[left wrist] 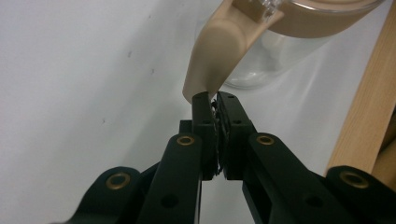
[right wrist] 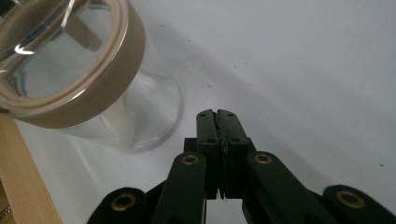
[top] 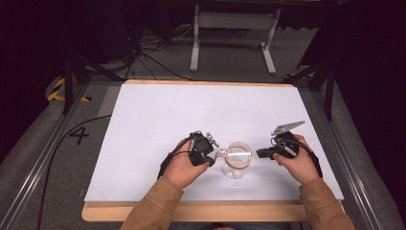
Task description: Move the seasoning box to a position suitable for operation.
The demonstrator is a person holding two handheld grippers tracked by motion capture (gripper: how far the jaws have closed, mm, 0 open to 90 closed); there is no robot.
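Jaws pressed together on both, you are nosing your left gripper under the clear glass jar's tan latch tab, lid not yet lifted, your right gripper idling beside it.

- I see a white sheet covering most of a wooden tabletop, whose bare edge shows along the near side.
- A white metal stand is on the grey floor beyond the table.
- Black cables lie tangled near it.
- A "4" is marked left of the table.
- Yellow-black tape sits at far left.
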